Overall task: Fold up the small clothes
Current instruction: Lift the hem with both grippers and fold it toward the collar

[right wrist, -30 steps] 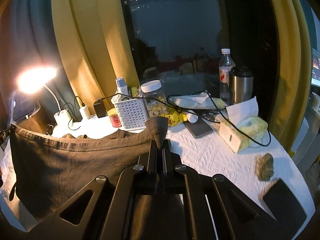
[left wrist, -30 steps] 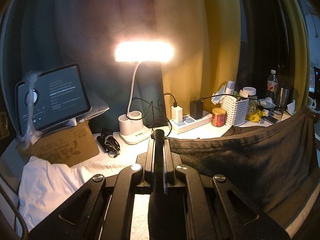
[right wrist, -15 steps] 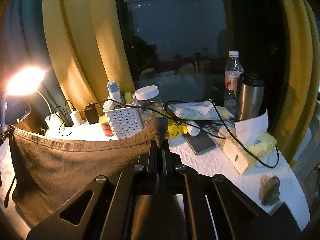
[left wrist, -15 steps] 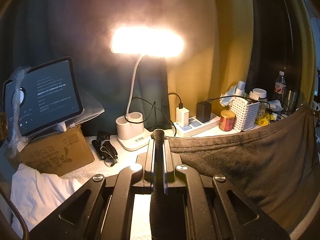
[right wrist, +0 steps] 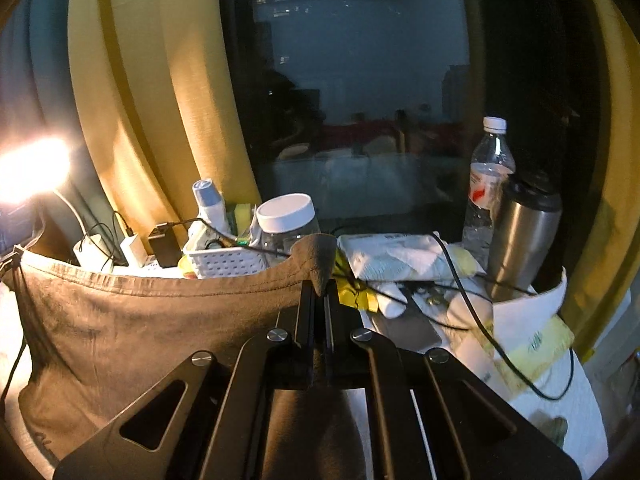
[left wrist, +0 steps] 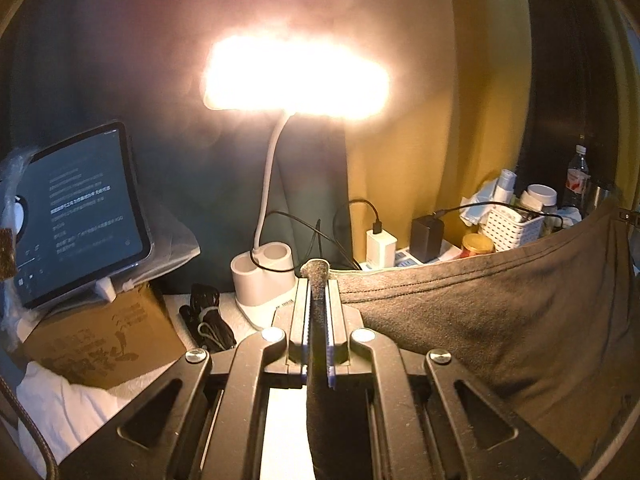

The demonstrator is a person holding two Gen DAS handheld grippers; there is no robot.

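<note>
A dark grey garment (left wrist: 500, 312) hangs stretched between my two grippers above a white-covered table (left wrist: 284, 432). My left gripper (left wrist: 318, 284) is shut on one corner of its hemmed top edge, and the cloth runs off to the right from there. In the right wrist view the same garment (right wrist: 152, 332) spreads to the left, with my right gripper (right wrist: 320, 280) shut on its other corner. The top edge sags slightly between the two grips. The garment's lower part is hidden below the gripper bodies.
A lit desk lamp (left wrist: 296, 76) stands straight ahead on the left side, with a tablet (left wrist: 80, 212) on a cardboard box (left wrist: 100, 344) beside it. A power strip with chargers (left wrist: 400, 244), white basket (right wrist: 224, 260), jar (right wrist: 286, 220), water bottle (right wrist: 486, 184), steel tumbler (right wrist: 524, 232) and tissue pack (right wrist: 528, 340) crowd the far edge.
Both grippers have moved forward toward the back of the table with the garment held taut; the lamp, basket and bottles now loom larger and closer.
</note>
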